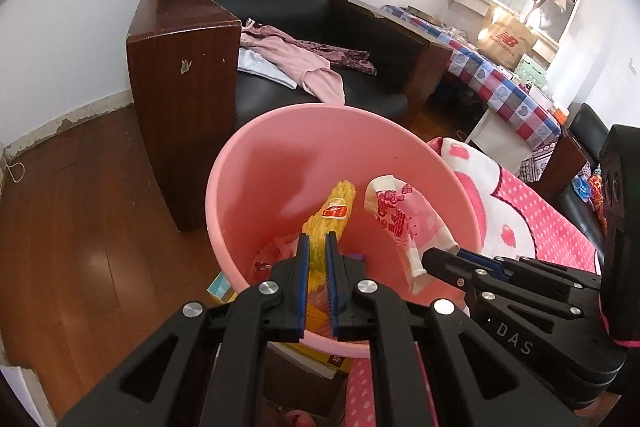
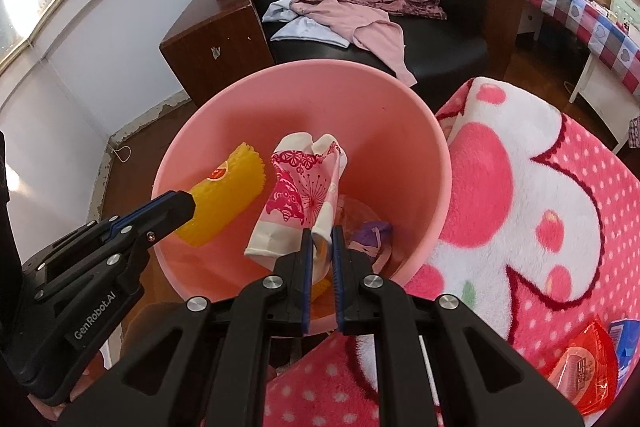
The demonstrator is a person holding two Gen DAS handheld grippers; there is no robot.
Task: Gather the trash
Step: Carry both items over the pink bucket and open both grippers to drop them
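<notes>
Trash hangs over the pink bucket point(image 2: 436, 163) in both grippers: a yellow ridged snack wrapper point(image 1: 330, 223) with a red label, and a white-and-pink printed paper bag point(image 2: 296, 195). Both pieces sit inside the bucket's rim, above wrappers already lying at the bottom, among them a purple one point(image 2: 374, 229).

The main risk, as I judge it, is a piece snagging on release. The bag is crumpled and springy, and its lower edge reaches toward the near wall of the bucket, so it could catch on the rim or tip out onto the pink blanket point(image 2: 540, 195) just beside the bucket. The yellow wrapper is long and light; let go at a slant, it may lean against the wall rather than drop. The two grippers are also close together over the same opening and could bump.

The left gripper point(image 1: 317, 259) has its fingers point(image 1: 303, 267) narrowly set, pinching the lower part of the yellow wrapper. The right gripper point(image 2: 321, 251) is likewise nearly closed, its fingers point(image 2: 307, 259) clamping the bag's bottom corner.

More trash, a red packet point(image 2: 580, 367), lies on the blanket, well apart from the bucket.
</notes>
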